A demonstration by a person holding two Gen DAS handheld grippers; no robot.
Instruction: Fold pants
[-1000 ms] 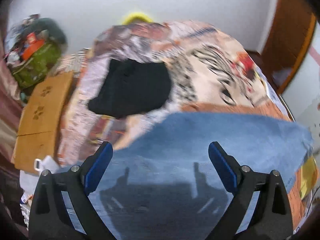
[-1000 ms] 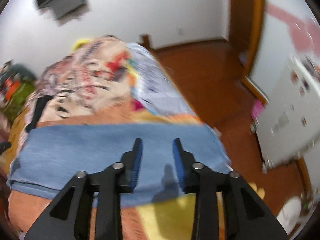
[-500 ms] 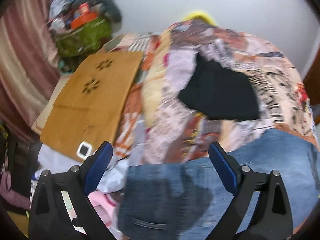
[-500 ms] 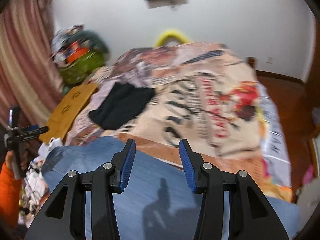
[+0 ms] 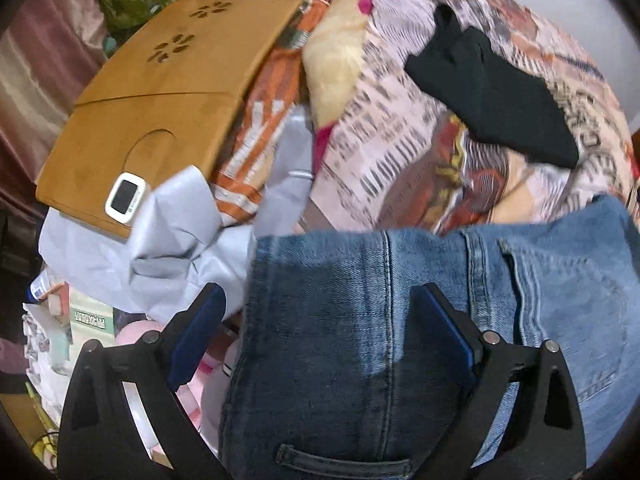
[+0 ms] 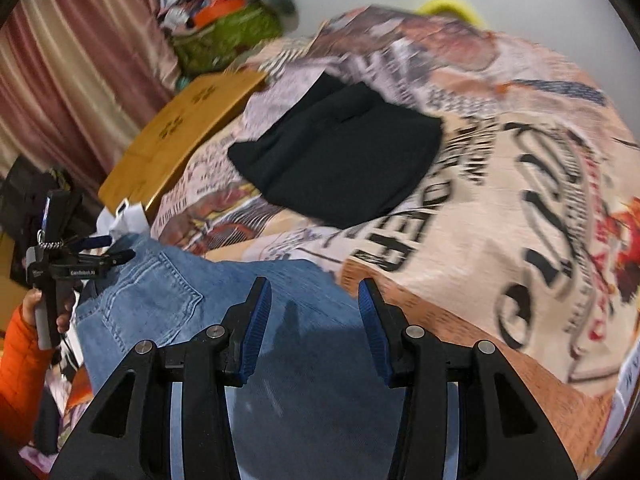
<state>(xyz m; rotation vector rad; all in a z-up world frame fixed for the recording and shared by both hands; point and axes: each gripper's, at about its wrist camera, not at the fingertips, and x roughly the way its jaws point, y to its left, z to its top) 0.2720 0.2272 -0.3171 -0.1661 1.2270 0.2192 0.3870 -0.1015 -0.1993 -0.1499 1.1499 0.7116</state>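
Across the bed's printed bedspread (image 6: 500, 184), toward six o'clock, the blue jeans (image 5: 360, 320) are spread flat for folding, and both the left tongs (image 5: 320, 340) and right tongs (image 6: 314, 332) are held released above the denim, grasping nothing.

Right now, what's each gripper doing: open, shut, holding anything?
Left gripper: open, jaws wide above the jeans at the waist end, gripping nothing.
Right gripper: open, jaws apart over the jeans, nothing between the pads.

A home bedroom: a bed with printed bedspread (image 6: 500, 184), pink curtains (image 6: 76, 56), piled clutter (image 6: 224, 12).
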